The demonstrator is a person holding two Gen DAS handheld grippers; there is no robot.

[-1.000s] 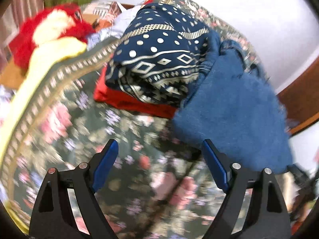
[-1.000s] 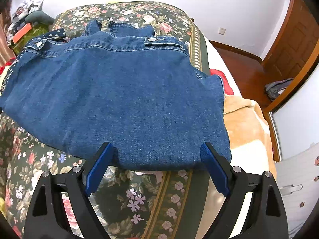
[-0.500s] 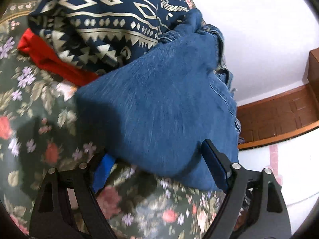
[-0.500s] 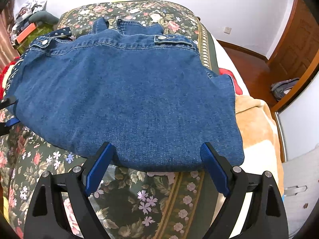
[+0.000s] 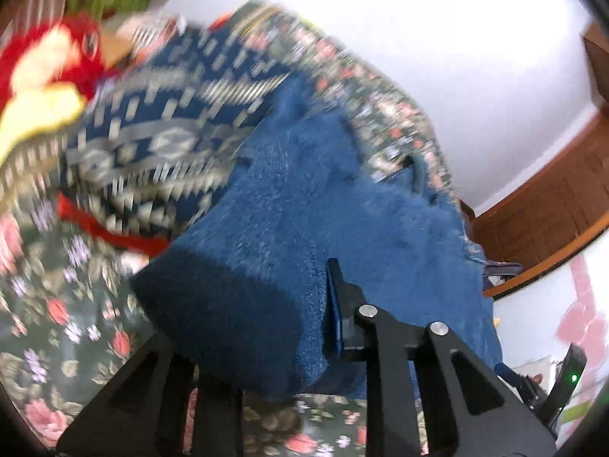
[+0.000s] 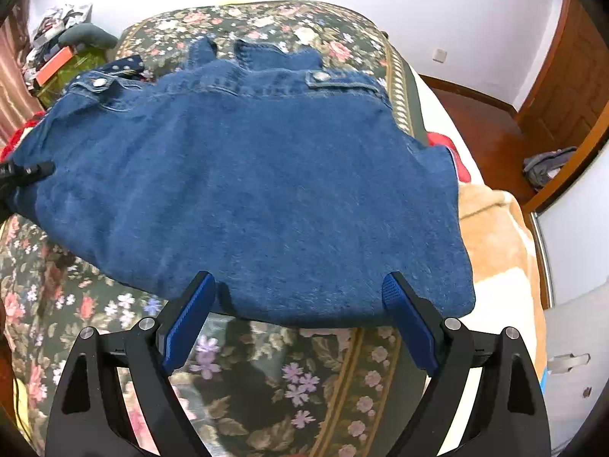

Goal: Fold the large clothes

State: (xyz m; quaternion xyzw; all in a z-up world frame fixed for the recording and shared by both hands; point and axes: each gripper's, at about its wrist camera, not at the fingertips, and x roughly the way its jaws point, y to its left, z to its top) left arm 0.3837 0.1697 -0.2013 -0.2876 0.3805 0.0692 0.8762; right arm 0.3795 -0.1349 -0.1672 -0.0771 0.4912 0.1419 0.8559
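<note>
The jacket (image 6: 247,190) lies flat on the bed (image 6: 266,373). The left claw (image 5: 304,327) pinches its corner; the right claw (image 6: 297,316) gapes at the hem (nothing held). A one-sided lift could skew the fold

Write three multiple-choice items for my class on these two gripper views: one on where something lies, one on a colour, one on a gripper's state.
1. Where does the denim garment lie?
A. on the floral bedspread
B. on the wooden floor
C. over a chair

2. What colour are the pads on the right gripper?
A. red
B. blue
C. yellow

3. What is the left gripper doing?
A. hanging open above the bed
B. closed on a red cushion
C. pinching an edge of the denim garment

Answers: 1 A, floral cloth shows around its edges; 2 B, both pads are blue; 3 C, denim fills the space between its fingers.
</note>
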